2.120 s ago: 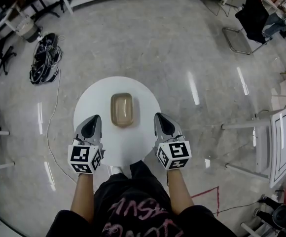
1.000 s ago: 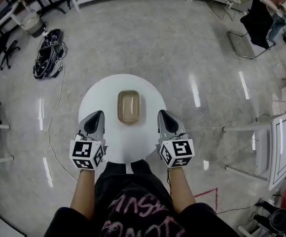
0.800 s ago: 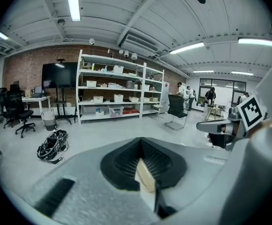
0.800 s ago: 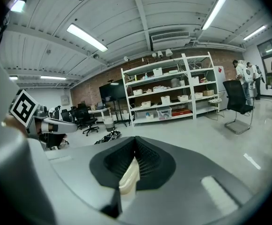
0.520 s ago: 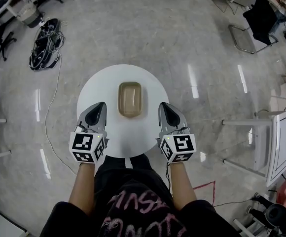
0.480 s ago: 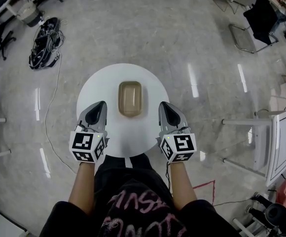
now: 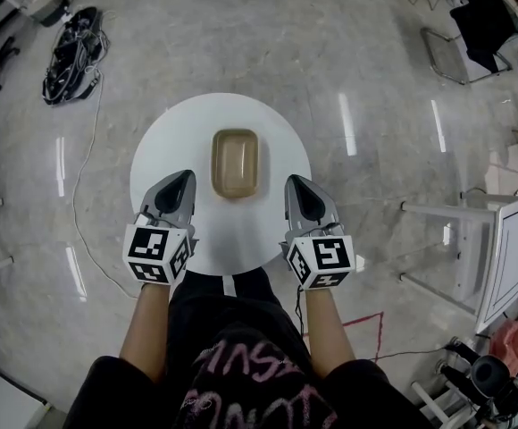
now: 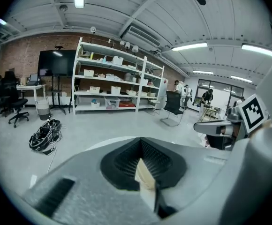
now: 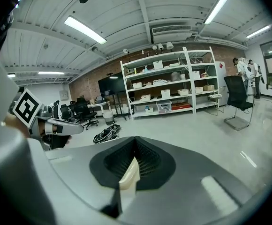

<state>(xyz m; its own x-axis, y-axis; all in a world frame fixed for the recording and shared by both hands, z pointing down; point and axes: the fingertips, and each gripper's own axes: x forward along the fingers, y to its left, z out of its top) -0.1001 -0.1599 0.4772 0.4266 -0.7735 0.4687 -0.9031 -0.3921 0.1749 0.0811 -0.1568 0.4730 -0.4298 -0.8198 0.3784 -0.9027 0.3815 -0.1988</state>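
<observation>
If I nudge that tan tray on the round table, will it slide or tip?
The tan tray looks low and wide, so it likely slides rather than tips. The white table looks smooth, so probably easily.

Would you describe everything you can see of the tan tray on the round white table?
The tan tray is a rounded rectangle with a raised rim and a shallow hollow that looks empty, seemingly plastic. It lies flat near the middle of the round white table, long side pointing away from the person. Nothing touches it; the left gripper and right gripper flank it, apart.
</observation>
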